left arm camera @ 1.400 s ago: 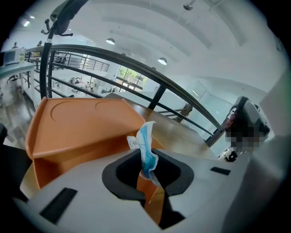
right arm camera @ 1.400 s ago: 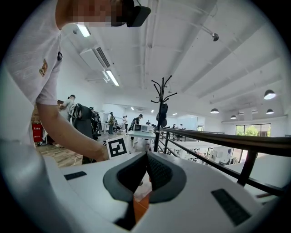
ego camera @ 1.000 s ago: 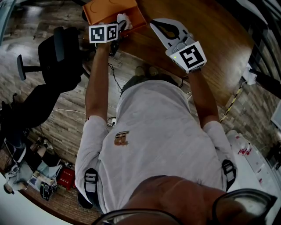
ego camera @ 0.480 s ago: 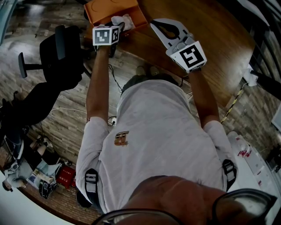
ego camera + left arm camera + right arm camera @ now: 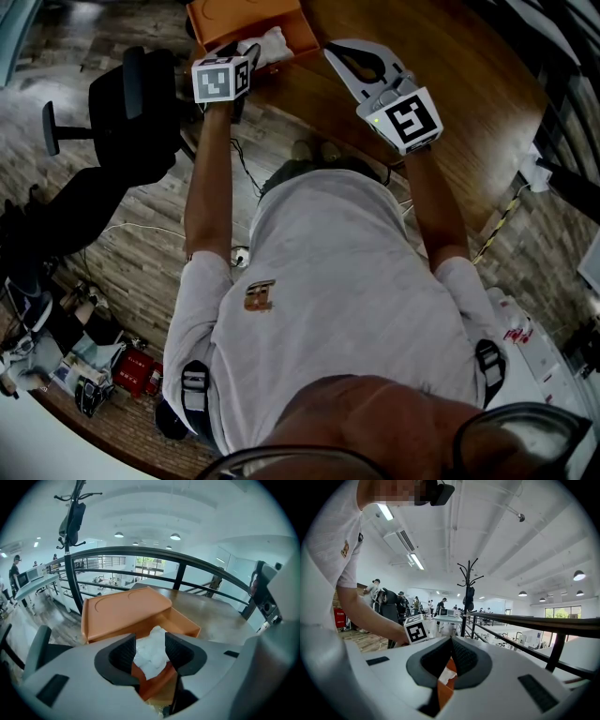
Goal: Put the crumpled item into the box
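White crumpled paper (image 5: 152, 657) sits in the near corner of the orange box (image 5: 236, 17), its top bulging above the rim. We see it framed between the dark pads (image 5: 123, 654) of the left gripper (image 5: 150, 641), but the pads stand clear of it on both sides; those jaws have just been opening and now spread wide, released, with nothing clamped. From the head view we find this gripper tilted down over the box's near edge, its marker cube just outside the wall. The box has a broad flat orange lid (image 5: 124, 612) lying open on the side away from the paper, and the whole box rests at the edge of a brown wooden table (image 5: 441, 56). Our right gripper (image 5: 451, 640) hovers over that table, just beside the box and apart from it; its jaws are clenched together at the tips and grasp nothing, with only a sliver of orange and white showing through the gap lower down. A dark metal railing (image 5: 180, 566) curves behind the table. Below the table edge we look down on our white T-shirt (image 5: 347, 281), a black office chair (image 5: 131, 103) near the left arm (image 5: 206, 178), and wood-plank flooring (image 5: 141, 253). A black coat stand (image 5: 468, 585) rises in the distance in the right gripper view.
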Motion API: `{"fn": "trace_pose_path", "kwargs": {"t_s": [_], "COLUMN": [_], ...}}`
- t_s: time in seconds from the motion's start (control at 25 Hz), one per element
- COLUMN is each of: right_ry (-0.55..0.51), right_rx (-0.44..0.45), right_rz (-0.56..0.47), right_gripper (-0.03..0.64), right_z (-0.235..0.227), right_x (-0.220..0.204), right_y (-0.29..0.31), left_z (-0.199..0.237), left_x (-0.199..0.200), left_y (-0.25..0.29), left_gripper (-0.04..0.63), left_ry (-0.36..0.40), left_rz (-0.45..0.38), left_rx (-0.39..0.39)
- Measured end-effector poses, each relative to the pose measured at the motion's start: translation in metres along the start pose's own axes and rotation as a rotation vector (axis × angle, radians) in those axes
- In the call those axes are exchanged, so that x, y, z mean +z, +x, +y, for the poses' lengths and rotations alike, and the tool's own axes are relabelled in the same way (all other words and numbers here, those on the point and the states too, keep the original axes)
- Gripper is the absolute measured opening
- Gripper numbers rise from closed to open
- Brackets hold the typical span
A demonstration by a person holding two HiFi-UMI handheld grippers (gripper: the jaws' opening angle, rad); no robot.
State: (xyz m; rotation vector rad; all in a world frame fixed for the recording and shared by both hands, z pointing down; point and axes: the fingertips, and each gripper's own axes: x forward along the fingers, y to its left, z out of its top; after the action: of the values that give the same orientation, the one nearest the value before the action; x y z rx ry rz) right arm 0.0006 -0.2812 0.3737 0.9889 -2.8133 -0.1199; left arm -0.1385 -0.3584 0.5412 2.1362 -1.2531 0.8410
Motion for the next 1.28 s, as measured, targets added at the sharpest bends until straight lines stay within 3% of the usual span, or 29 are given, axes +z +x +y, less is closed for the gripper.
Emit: {"fn": "trace_pose_path", "kwargs": {"t_s": [0.28,0.56,0.76,0.96,1.28], "right_ry": [0.046,0.028,0.07,0.111,0.12], "right_rx": [0.002,0.033,0.046,0.076,0.097], "right_rz": [0.01,-0.024,-0.036,-0.066,-0.098], "right_gripper": [0.032,0.032,0.032,0.032,0.032], "right_z": [0.006,0.017,0.024,0.035,0.053], "right_x": [0.0,0.01,0.012,0.018,0.032], "right_y": [-0.002,0.0,-0.005,-0.01,-0.016], "left_z": [-0.004,-0.041,-0.068,-0.091,-0.12], "left_x": [0.013,0.035,0.042,0.05,0.053], "left_y": [-0.026,-0.061,-0.086,-0.114,-0.149], "left_gripper": [0.204,0.204,0.201,0.153,0.08], "left_ry": [0.009,0.046,0.044,0.049,0.121], "left_rz": [-0.111,-0.283,-0.413,-0.543,-0.657], "left_rx": [0.014,-0.09,-0.159,-0.207,-0.211]}}
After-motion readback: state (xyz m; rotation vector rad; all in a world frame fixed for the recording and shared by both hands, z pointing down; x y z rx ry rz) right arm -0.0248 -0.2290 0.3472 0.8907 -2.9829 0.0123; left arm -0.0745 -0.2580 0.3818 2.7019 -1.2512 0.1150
